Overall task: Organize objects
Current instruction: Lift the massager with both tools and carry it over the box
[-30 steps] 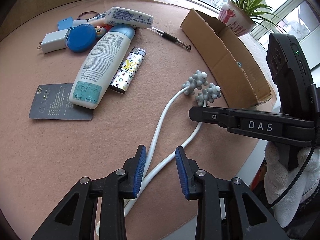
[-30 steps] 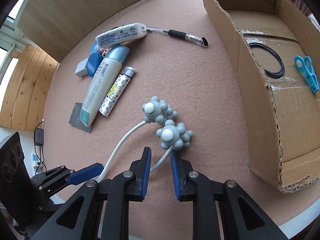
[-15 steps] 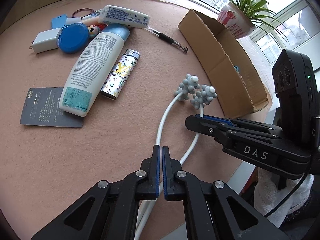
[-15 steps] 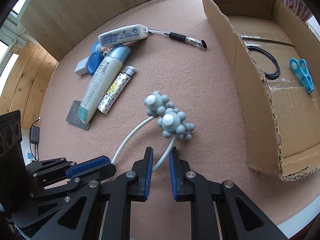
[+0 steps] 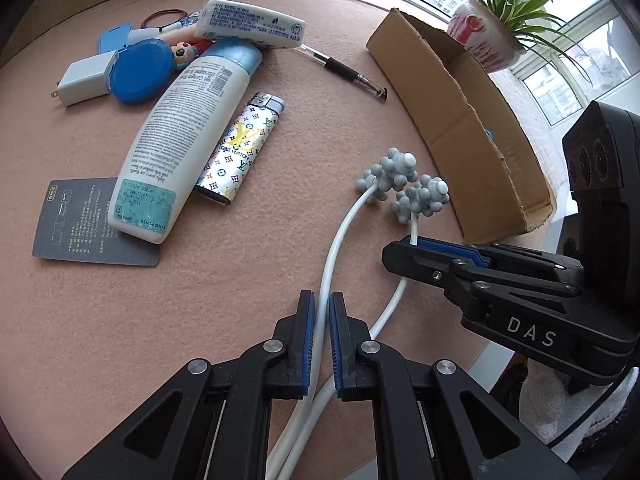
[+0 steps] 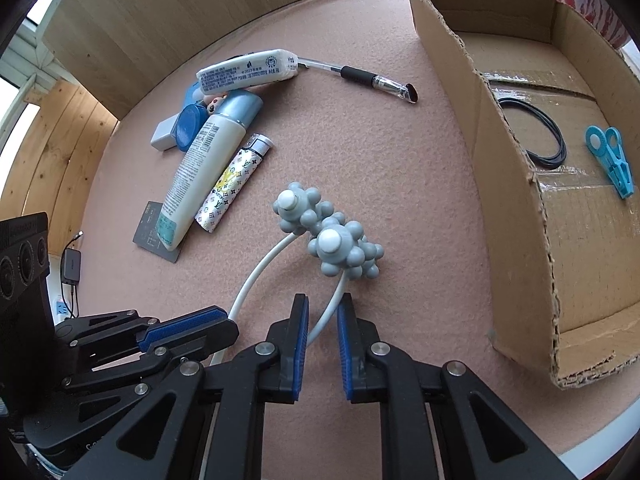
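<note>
Nearest in the left wrist view, the left tongs [image 5: 321,332] are pressed onto one white stem of the two-headed massager [image 5: 344,232]; their jaws have just been closing, and the stem runs between the pads. In the right wrist view, the right tongs [image 6: 322,340] are pinched on the other stem, which passes between the blue pads just short of the knobbed grey heads [image 6: 332,236].

The massager is thus held by both stems at the near edge of the pink worktop [image 6: 360,128]. Its long axis runs from the tongs away toward the far side, with the bend of the loop hidden under the tongs and the two heads lying close together beyond them.

To the right of the heads stands the cardboard box [image 6: 516,216], open upward, its near wall just beside them. The right tongs are judged to be the nearer to it, so the coming move probably calls for a lift over that wall, heads leading.

Farther left lie the lotion bottle [image 5: 180,148] and the patterned lighter [image 5: 240,152], well clear of that path.
</note>
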